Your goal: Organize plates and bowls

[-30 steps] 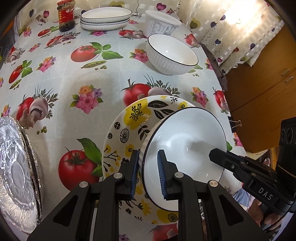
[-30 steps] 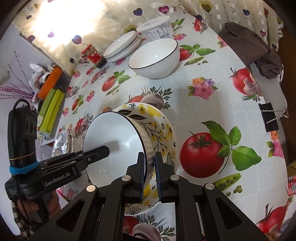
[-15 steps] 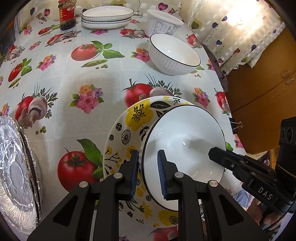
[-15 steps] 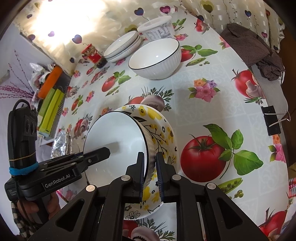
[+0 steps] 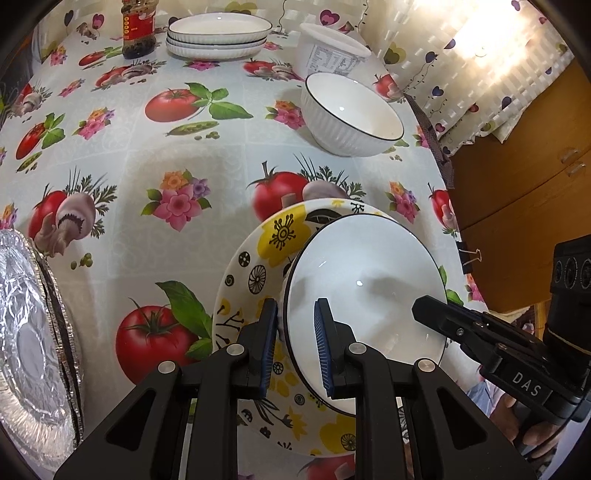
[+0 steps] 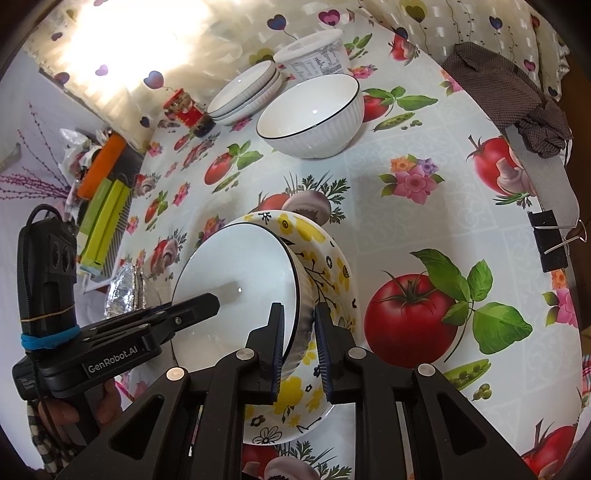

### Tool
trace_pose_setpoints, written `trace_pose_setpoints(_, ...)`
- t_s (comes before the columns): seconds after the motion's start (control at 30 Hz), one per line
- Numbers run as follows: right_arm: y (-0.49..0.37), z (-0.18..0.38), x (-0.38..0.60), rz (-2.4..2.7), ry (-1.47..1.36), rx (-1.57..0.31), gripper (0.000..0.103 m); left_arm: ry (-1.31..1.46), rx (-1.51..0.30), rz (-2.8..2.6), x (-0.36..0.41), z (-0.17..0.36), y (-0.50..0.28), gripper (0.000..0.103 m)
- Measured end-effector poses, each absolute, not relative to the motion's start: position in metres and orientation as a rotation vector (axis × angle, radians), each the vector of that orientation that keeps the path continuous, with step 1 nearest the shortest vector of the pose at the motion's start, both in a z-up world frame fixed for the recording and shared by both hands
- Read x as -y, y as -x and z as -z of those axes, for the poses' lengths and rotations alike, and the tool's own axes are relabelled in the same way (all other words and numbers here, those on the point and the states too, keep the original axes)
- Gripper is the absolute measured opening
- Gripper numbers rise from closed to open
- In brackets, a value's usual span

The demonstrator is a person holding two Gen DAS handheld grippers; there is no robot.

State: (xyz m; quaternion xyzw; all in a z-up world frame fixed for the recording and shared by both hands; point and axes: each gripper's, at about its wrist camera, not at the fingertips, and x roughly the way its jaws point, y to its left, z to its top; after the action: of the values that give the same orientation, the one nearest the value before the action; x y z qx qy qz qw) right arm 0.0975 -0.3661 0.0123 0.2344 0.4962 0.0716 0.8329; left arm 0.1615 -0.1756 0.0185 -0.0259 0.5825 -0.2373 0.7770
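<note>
A white bowl with a black rim [image 5: 365, 273] [image 6: 236, 280] rests tilted in a yellow flowered plate [image 5: 251, 280] [image 6: 332, 266] near the table's front edge. My left gripper [image 5: 295, 343] is shut on the bowl's near-left rim, one pad inside and one outside. My right gripper [image 6: 299, 339] straddles the opposite wall. Its jaws are opening, and the pads stand slightly off the ribbed wall. Each gripper's black finger shows over the bowl in the other's view.
A second white bowl [image 5: 351, 114] stands farther back, with a white tub [image 5: 332, 48], stacked white plates [image 5: 218, 37] and a sauce jar [image 5: 138, 29] behind it. Foil trays [image 5: 26, 332] lie at the left. A binder clip [image 6: 554, 236] and brown cloth [image 6: 509, 96] mark the right edge.
The right gripper's jaws have spread from a tight pinch on the bowl's wall to a loose straddle. The bowl, plate and left gripper have hardly shifted.
</note>
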Motion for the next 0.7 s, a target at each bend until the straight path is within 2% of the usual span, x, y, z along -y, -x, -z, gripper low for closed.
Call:
trace_pose_setpoints(0.27, -0.095, -0.016, 0.366, -0.154, -0.498, -1.01, 0.02, 0.065, -1.214, 0.533, 0.172, -0.026, -0.161, 0.022)
trace_pose_setpoints(0.3, -0.095, -0.016, 0.367, -0.16, -0.514, -1.0, 0.021, 0.065, -1.206, 0.536, 0.171, -0.027, -0.161, 0.022)
trace_pose_setpoints(0.4, -0.094, -0.016, 0.374, -0.164, -0.547, -0.969, 0.034, 0.07, -1.185, 0.541, 0.169, -0.03, -0.163, 0.022)
trace_pose_setpoints(0.7, -0.094, -0.024, 0.39, -0.163, -0.557, -0.885, 0.044, 0.089, -1.162, 0.543, 0.162, -0.035, -0.178, 0.025)
